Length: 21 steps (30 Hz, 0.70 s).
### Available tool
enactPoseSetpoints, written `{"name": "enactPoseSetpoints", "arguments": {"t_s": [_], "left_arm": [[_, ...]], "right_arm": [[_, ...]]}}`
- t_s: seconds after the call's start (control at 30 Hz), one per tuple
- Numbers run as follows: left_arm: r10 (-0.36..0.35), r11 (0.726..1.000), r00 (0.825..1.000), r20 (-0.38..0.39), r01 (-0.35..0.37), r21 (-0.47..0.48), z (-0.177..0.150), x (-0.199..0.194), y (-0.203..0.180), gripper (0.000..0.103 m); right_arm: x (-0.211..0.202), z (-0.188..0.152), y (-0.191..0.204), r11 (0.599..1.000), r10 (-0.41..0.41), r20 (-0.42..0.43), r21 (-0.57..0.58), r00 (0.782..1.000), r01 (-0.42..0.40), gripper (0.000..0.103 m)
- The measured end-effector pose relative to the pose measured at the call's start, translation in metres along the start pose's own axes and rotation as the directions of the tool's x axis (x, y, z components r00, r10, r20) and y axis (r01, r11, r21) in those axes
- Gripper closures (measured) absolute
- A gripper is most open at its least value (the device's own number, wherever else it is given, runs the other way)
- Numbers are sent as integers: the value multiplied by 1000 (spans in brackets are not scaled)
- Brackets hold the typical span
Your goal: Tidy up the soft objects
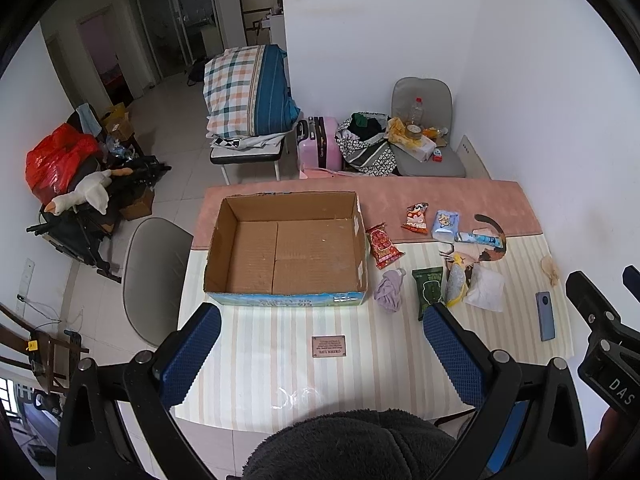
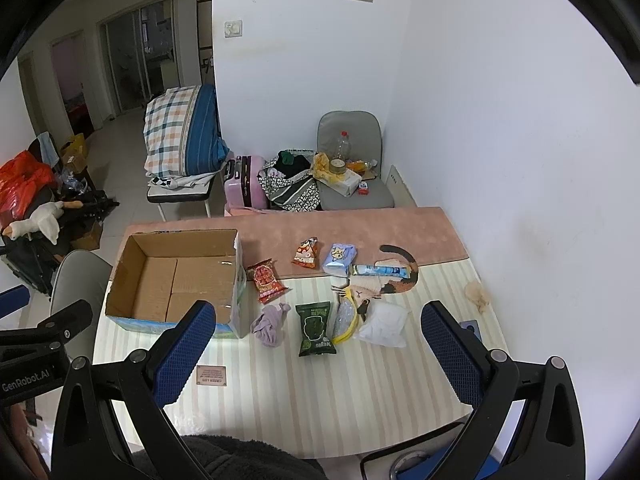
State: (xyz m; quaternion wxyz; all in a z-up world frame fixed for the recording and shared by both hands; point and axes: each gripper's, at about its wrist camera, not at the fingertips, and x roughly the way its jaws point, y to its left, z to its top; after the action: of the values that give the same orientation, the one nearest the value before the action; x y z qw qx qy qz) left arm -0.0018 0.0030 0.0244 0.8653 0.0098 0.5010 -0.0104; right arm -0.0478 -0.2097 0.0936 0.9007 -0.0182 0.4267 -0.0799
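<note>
One cardboard box [image 1: 286,246] sits open on the striped table mat [image 1: 300,360], inside bare, flaps down, printed blue-green band on near wall. Soft objects lie loose to its right, none in box: red snack bag [image 2: 266,282] just beside box corner, lilac cloth [image 2: 270,324] bunched and knotted, dark green packet [image 2: 316,334], white crinkly pouch [image 2: 382,326], orange snack bag [image 2: 306,254], blue tissue pack [image 2: 339,259], pale tube [image 2: 378,270]. Yellow-edged clear bag [image 2: 346,320] partly tucked between packet and pouch, contents hard to read. Phone [image 1: 545,316] half hidden behind right finger in right view. Left gripper [image 1: 320,354] jaws spread wide, holding nothing, above mat. Right gripper [image 2: 316,354] likewise apart, nothing held. Dark fleece garment [image 1: 356,444] cut off at bottom edge.
</note>
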Motion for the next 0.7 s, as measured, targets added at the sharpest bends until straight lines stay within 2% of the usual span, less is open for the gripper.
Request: {"name": "enactPoseSetpoints", "arguments": {"t_s": [0.7], "left_arm": [[3, 1000, 1000, 8, -3, -4, 3, -5, 0, 0]], "right_arm": [[-12, 3, -6, 1000, 13, 13, 0, 1000, -13, 0]]}}
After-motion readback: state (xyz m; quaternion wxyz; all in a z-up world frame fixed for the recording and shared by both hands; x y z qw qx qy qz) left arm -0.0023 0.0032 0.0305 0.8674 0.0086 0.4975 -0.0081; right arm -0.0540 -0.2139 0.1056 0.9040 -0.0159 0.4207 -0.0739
